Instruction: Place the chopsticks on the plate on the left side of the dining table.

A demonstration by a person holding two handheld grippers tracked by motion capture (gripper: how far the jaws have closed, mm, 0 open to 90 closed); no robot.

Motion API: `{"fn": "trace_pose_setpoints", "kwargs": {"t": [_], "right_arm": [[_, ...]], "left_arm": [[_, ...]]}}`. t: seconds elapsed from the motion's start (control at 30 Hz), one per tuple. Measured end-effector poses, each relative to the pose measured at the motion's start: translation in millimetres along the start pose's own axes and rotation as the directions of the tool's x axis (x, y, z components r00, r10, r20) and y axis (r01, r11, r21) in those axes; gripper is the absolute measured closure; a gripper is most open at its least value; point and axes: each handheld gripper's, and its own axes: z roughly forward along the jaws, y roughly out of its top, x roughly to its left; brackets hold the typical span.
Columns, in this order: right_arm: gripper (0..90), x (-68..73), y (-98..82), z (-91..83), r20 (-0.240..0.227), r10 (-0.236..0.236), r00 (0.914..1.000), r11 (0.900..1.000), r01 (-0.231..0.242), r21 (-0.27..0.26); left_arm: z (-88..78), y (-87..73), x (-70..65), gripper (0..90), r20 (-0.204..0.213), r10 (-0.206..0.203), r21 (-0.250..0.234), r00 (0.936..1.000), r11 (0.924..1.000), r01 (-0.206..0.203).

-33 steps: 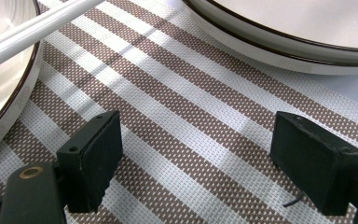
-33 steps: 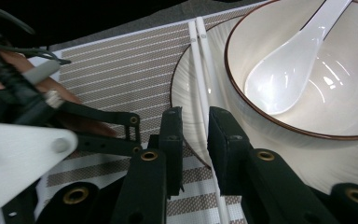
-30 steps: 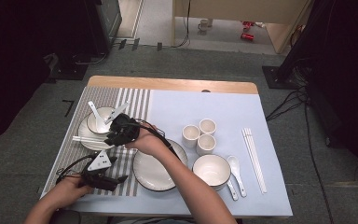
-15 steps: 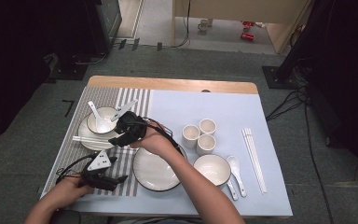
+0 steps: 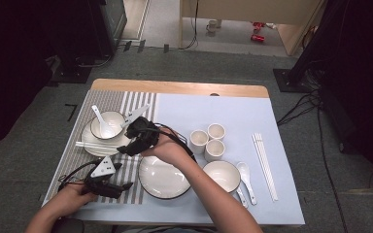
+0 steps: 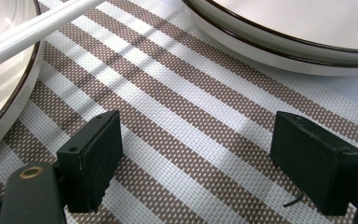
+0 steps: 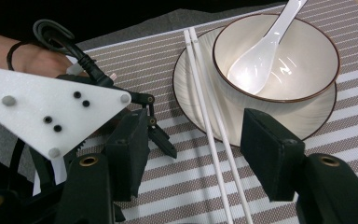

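Over the table, high view: my right gripper (image 5: 135, 141) sits above the near edge of the left plate (image 5: 91, 144), where the white chopsticks (image 5: 99, 145) lie across the rim beside the bowl (image 5: 108, 124) with its spoon (image 5: 101, 121).
Change since a second ago: that hand has drawn back from the bowl side towards the second plate (image 5: 164, 177), and its jaws have just been opening with nothing between them; I read this as the chopsticks having been set down and let go.
Left hand, high view: my left gripper (image 5: 108, 188) rests low on the striped placemat (image 5: 126, 104) near the front edge, in the same spot as before.
Left gripper view: jaws wide apart, only mat between them; the chopsticks (image 6: 37, 28) cross the top left corner over the left plate (image 6: 14, 88), the second plate (image 6: 279, 39) top right.
Right gripper view: jaws parted and empty; the chopsticks (image 7: 209, 116) run between them but lower down, on the plate (image 7: 193, 100) and mat, untouched by the pads. The bowl (image 7: 279, 79) holds the spoon (image 7: 265, 49); the left gripper (image 7: 161, 140) is at left.
Meaning: I judge this setting complete; cups (image 5: 209, 141), another bowl (image 5: 221, 174) and spare chopsticks (image 5: 264, 165) wait at right.
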Motion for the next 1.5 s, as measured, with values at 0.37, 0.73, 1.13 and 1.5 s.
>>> {"fn": "trace_pose_setpoints", "kwargs": {"t": [0.37,0.73,1.13,1.5], "right_arm": [[40.7,-4.2,-9.0,-17.6,0.021,0.024,0.9995,1.000,-0.024,0.005],[38.7,-12.5,-20.0,-37.7,0.041,0.064,0.9971,0.998,-0.064,-0.016],[37.5,-21.5,-35.2,-56.0,0.072,0.078,0.9944,0.997,-0.077,-0.015],[37.0,-30.9,-51.4,-73.3,0.110,0.121,0.9866,0.992,-0.117,-0.044]], "left_arm": [[0.0,0.0,0.0,16.8,0.000,0.000,0.000,1.0000,1.0000,0.000],[0.1,-0.1,0.0,16.8,0.000,-0.002,-0.002,1.0000,1.0000,0.002],[0.1,-0.1,-0.3,16.9,0.002,-0.006,-0.002,1.0000,1.0000,0.006],[0.2,-0.1,-0.3,16.8,0.002,-0.006,-0.003,1.0000,1.0000,0.006]]}}
